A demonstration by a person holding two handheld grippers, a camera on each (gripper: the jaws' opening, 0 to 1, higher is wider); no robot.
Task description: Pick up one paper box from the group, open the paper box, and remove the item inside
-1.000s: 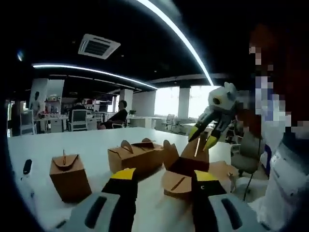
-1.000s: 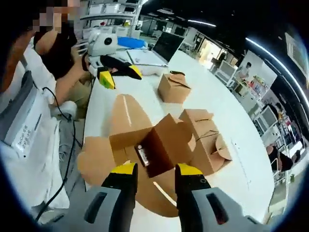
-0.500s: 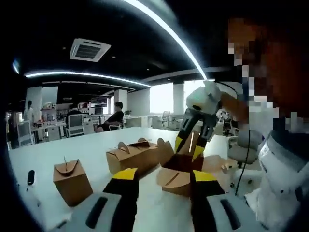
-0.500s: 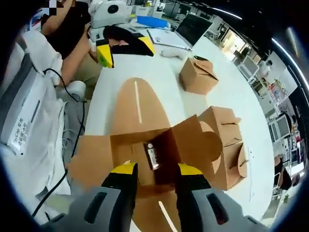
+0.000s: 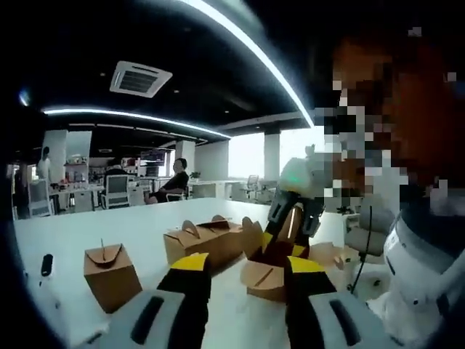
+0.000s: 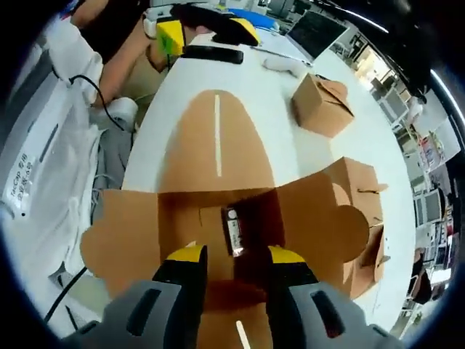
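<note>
The opened paper box (image 6: pixel 218 225) sits on the white surface (image 6: pixel 269 109) with all its flaps spread flat around it. In the right gripper view its long rounded flap (image 6: pixel 216 145) with a slit stretches away from the opening, a square flap lies to one side and a lobed flap to the other. Down in the dark cavity of the opened paper box lies a small dark item (image 6: pixel 232 231) with a pale label; what it is cannot be told.

The right gripper (image 6: pixel 231 254) points down into the mouth of the opened paper box, its yellow-tipped fingers (image 6: pixel 184 254) apart, one at each side of the item and not clamped on it. In the left gripper view the same gripper (image 5: pixel 285 243) reaches down among the raised flaps.

The left gripper (image 5: pixel 240 263) hovers low over the surface just short of the opened paper box (image 5: pixel 270 270), its fingers (image 5: pixel 190 262) apart with nothing between them.

Beyond the opened paper box stand closed boxes: a long pair (image 5: pixel 205 240) just beside it, and a single small box (image 5: pixel 111 273) well apart from it. In the right gripper view, one closed box (image 6: pixel 322 105) stands past the long flap and others (image 6: pixel 367 218) sit against the lobed flap. A laptop (image 6: pixel 314 33) lies beyond them on the surface.
</note>
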